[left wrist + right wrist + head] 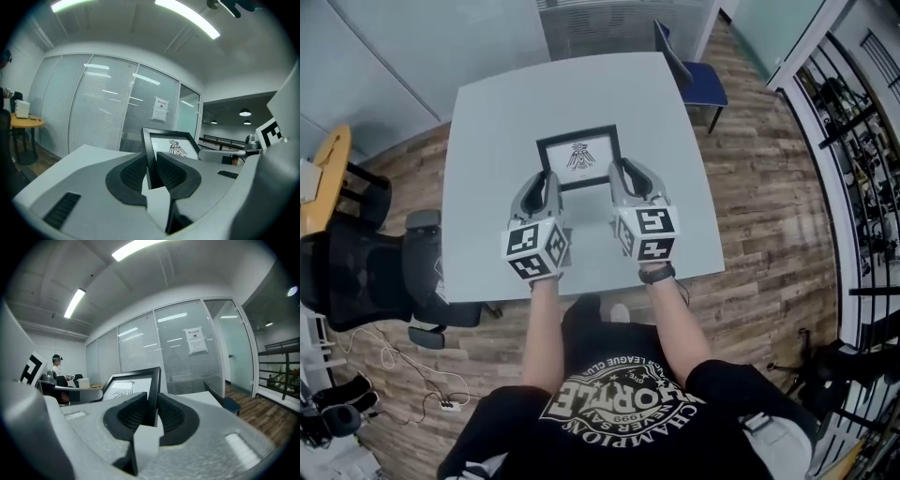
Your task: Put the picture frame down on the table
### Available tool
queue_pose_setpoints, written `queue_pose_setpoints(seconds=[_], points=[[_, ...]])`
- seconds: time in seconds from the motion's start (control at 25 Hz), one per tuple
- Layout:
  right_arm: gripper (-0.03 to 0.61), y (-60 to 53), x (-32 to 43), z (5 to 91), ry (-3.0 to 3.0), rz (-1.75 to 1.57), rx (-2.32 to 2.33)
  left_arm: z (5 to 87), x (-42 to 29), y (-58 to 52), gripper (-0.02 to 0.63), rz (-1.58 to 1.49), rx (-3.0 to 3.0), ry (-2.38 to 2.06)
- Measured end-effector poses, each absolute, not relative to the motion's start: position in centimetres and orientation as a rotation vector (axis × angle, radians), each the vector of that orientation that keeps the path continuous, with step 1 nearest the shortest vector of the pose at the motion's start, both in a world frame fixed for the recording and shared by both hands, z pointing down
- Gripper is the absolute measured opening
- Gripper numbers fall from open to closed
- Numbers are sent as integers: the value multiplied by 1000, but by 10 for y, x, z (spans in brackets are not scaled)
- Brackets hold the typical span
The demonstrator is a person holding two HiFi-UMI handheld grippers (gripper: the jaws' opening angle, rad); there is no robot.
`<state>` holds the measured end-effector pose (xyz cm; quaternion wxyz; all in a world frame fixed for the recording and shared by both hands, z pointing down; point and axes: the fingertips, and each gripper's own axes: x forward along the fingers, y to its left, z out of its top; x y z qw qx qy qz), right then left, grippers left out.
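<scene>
Picture frame [578, 157]: black border, white sheet with a dark bird-like print, over the middle of the grey worktop [487, 122]. Held from both sides. Can't tell if its lower edge touches the worktop.

Left gripper [546, 180] clamps the frame's left edge. In the left gripper view the black border [151, 154] sits pinched between the two dark ribbed pads [133, 172], and the frame rises away from the jaws with the print facing up and to the right. Right gripper [621, 171] clamps the right edge. In the right gripper view both pads [171, 416] are closed on the frame [153, 385], which is seen nearly edge-on, print side to the left.

The two grippers are side by side, close together, with marker cubes [536, 249] toward the person. Bare forearms, a dark watch or band on the right wrist [657, 274], black printed T-shirt [614, 398].

Around: blue chair [698, 80] at the worktop's far right corner, black office chair [366, 272] to the left, yellow table [323, 178] at the far left, wood floor [759, 187], glass partition behind [178, 348].
</scene>
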<state>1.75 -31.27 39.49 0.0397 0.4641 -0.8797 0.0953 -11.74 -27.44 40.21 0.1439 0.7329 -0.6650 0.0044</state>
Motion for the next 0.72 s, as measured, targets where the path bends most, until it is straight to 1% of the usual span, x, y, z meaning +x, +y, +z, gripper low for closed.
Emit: queue_pose_setpoints(seconds=[0.72], points=[[67, -410, -24, 480, -2546, 456, 1418, 486, -160, -373, 69, 94, 2029, -1784]])
